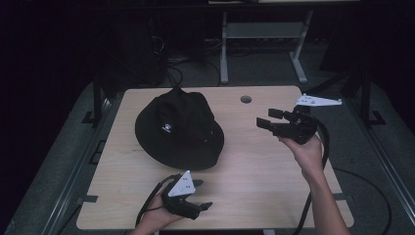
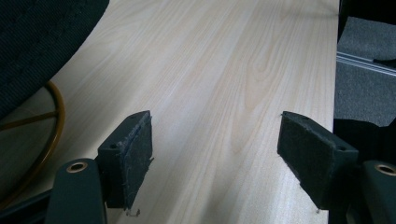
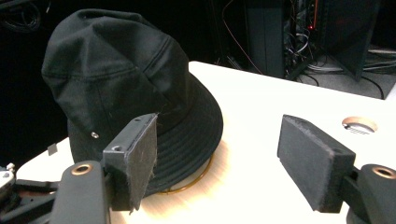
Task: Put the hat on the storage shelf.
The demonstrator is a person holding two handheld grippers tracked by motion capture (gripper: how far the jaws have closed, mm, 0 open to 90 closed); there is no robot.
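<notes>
Black cloth makes up the bucket hat [image 1: 178, 129], which sits crown-up on the left half of the wooden table [image 1: 254, 166], over a thin amber ring [image 3: 198, 179] peeking from under its brim. It looks light and floppy, so pinching the brim edge seems safest. The right gripper [image 1: 268, 119] hovers beside it, jaws wide apart and empty; the left gripper [image 1: 199, 205], near the front edge, is likewise spread and empty.

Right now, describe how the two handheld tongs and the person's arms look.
Both tongs, left and right, are black, each with two flat jaws faced in dark fuzzy padding, a pale three-cornered plate on top and a trailing black cable. The forearms are bare, no sleeves.
</notes>
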